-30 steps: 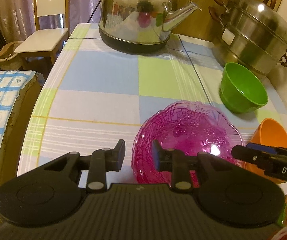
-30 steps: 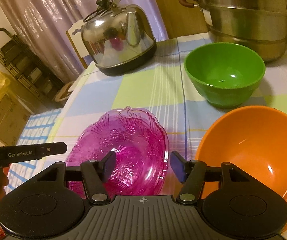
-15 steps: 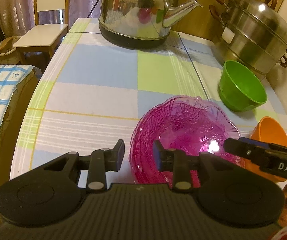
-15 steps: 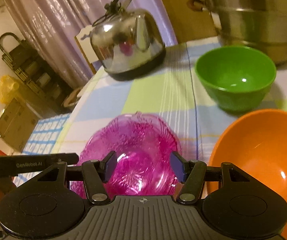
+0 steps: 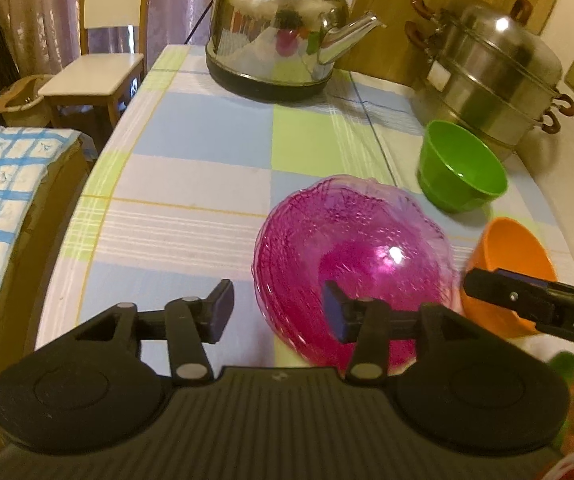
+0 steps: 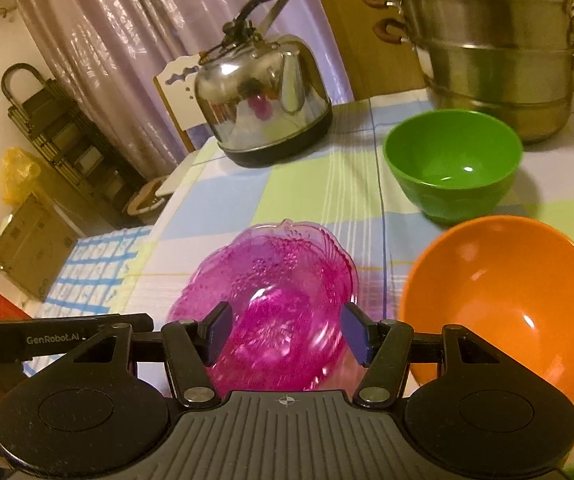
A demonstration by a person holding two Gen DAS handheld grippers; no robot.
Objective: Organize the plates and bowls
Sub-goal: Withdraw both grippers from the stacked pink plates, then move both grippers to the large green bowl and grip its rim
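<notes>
Three bowls lie ahead of the tools on a checked, smooth tablecloth (image 5: 191, 140). The pink bowl (image 5: 351, 256), translucent with embossed ribbing and a scalloped rim, sits just beyond the left gripper (image 5: 277, 308), whose jaws have just been opening; its rim edge lies between them, unpressed. The right gripper (image 6: 285, 330) stands half apart, gripping nothing, the pink bowl behind its pads. Right of it: a glossy orange bowl (image 6: 503, 296); farther ahead, a round green bowl (image 6: 453, 160). Beyond, a polished steel kettle (image 5: 279, 28) and tiered steamer (image 5: 491, 68).
</notes>
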